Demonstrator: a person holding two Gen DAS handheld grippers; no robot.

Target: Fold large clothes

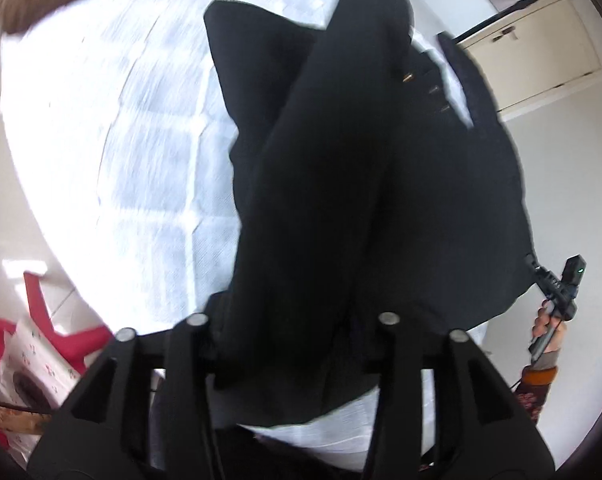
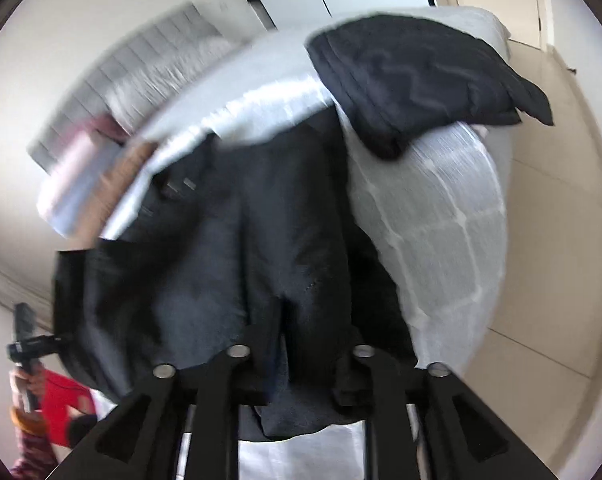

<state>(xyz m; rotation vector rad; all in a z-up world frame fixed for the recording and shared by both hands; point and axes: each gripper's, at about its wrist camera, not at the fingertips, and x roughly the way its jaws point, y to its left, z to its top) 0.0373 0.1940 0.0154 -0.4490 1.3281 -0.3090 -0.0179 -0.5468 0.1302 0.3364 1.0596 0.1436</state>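
Observation:
A large black garment [image 1: 341,160] with a row of brass buttons hangs bunched over a white checked bed [image 1: 141,140]. My left gripper [image 1: 293,344] is shut on its near edge, with cloth filling the gap between the fingers. At the right of the left wrist view, a hand holds my right gripper [image 1: 537,268], clamped on the garment's far corner. In the right wrist view the same dark garment [image 2: 241,240] drapes down from my right gripper [image 2: 297,368], which pinches a fold. The left gripper [image 2: 41,344] shows at the far left edge, beside the cloth.
A second dark garment [image 2: 421,80] lies folded on the bed [image 2: 441,220]. Pink and grey bedding [image 2: 85,168] is piled at the bed's far end. A red plastic chair [image 1: 41,320] holds patterned items. A cream cabinet [image 1: 541,52] and tiled floor [image 2: 541,240] flank the bed.

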